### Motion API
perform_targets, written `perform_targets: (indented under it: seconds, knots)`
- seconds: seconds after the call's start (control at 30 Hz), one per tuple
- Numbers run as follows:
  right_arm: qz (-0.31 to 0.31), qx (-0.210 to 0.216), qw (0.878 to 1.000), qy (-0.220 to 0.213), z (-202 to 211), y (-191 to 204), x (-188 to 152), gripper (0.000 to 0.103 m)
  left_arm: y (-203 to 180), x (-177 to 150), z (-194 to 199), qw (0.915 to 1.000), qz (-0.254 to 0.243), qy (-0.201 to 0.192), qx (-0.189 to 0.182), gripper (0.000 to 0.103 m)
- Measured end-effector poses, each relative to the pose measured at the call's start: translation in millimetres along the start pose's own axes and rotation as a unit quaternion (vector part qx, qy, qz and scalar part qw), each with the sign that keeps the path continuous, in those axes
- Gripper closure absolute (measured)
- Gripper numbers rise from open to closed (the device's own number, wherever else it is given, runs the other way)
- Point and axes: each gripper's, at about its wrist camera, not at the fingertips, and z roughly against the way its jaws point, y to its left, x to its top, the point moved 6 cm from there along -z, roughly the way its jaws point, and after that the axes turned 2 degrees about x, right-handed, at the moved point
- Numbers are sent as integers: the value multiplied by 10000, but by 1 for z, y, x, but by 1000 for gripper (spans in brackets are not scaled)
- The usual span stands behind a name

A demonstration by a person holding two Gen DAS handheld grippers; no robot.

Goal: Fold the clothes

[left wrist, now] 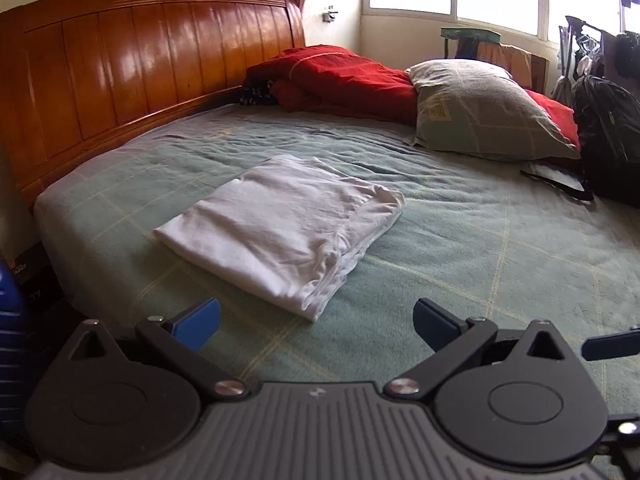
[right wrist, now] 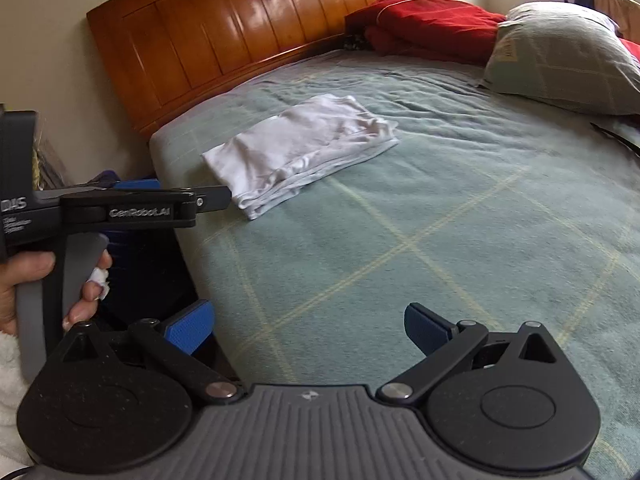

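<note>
1. Left wrist view: cloth first. A white garment (left wrist: pixel 280 228) lies on the green checked bedspread (left wrist: pixel 500 240) as a flat, layered rectangle, toward the near left part of the bed, its stacked hems facing the near edge. The left gripper (left wrist: pixel 316 322) hangs just short of it, jaws spread wide with nothing between the blue pads; the garment's near corner sits just beyond the gap, not touching either pad.

2. Same view, surroundings: a wooden headboard (left wrist: pixel 140 52) runs along the far left, a red blanket (left wrist: pixel 340 80) is bunched at the far side, and a grey pillow (left wrist: pixel 488 112) leans to the right of it, with a dark backpack (left wrist: pixel 608 136) at the far right edge.

3. Right wrist view: the same white garment (right wrist: pixel 300 152) shows farther off, well apart from the right gripper (right wrist: pixel 308 328), whose jaws also stand spread and empty over bare bedspread. At the left a hand (right wrist: pixel 80 280) grips the handle of the other tool, whose tip points toward the garment's near end.

4. Step in hand, as I judge it: the piece already lies folded into a compact stack, and neither tool holds cloth. That fits either a finished fold or a pause ahead of one more halving; the pictures do not settle which.

5. Any further handling would call for catching all the layers at the near hem together, since the thin edges look ready to slide apart.
</note>
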Motion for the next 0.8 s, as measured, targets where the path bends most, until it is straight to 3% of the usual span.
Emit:
perform_targets:
  seconds: [0.37,0.8]
  knots:
    - [92,-617,9980,-42,-22,27,21,0,28,-11,56,9992,242,-145,284,1]
    - [345,-565,9977,-115,-25,66,13,0,45,-30,70,9969,473,-50,623,1]
